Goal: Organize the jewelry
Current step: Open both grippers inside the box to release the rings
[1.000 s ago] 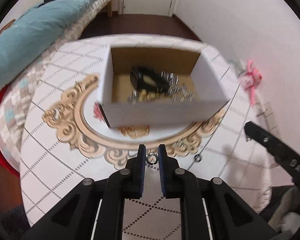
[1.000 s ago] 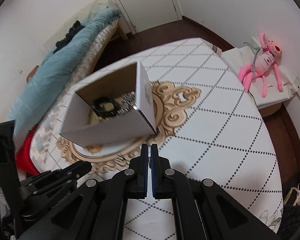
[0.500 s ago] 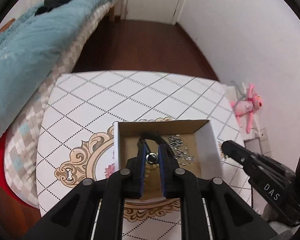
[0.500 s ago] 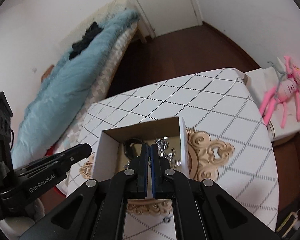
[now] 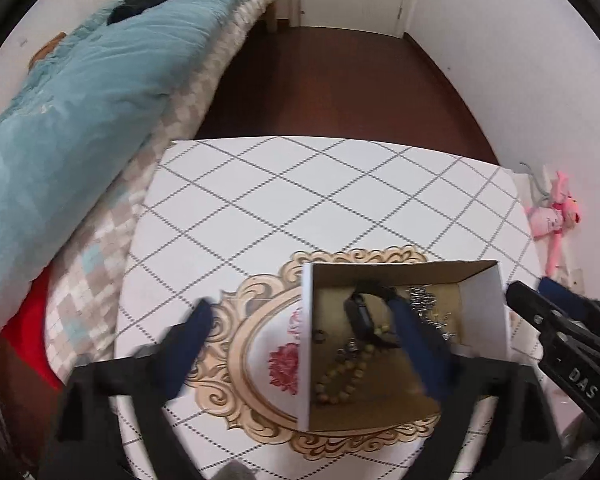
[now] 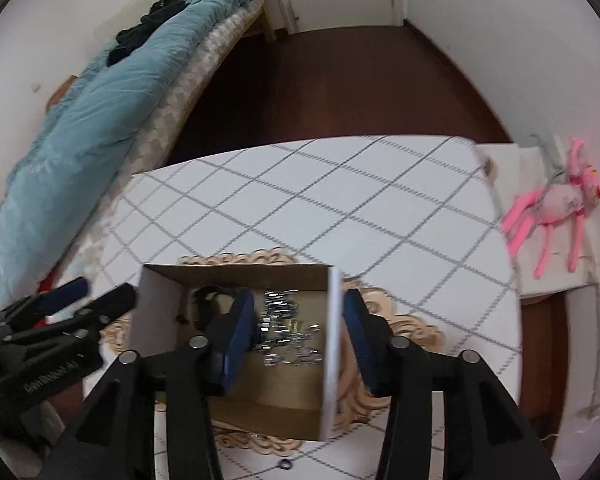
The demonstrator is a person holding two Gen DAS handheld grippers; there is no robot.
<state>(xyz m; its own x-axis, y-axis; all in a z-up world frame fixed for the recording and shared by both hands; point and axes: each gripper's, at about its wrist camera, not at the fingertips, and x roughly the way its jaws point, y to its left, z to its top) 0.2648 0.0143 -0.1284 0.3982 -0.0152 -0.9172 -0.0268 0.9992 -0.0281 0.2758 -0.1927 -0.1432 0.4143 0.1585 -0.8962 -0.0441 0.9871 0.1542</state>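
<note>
Both tools released over the open cardboard box of jewelry

Left wrist view: the left tool (image 5: 300, 338) has just been opening and stands spread wide, nothing between its fingers; the white-walled, brown-lined box (image 5: 306, 344) sits on the surface (image 5: 300, 200) at 5 o'clock, holding a black band (image 5: 360, 316), a tan bead bracelet (image 5: 340, 376) and silver pieces (image 5: 424, 300). Right wrist view: the right tool (image 6: 296, 332) has likewise just been opening, jaws straddling the box's right wall (image 6: 332, 344) without pressing it; a small dark ring (image 6: 285, 465) lies on the surface at 6 o'clock.
</note>
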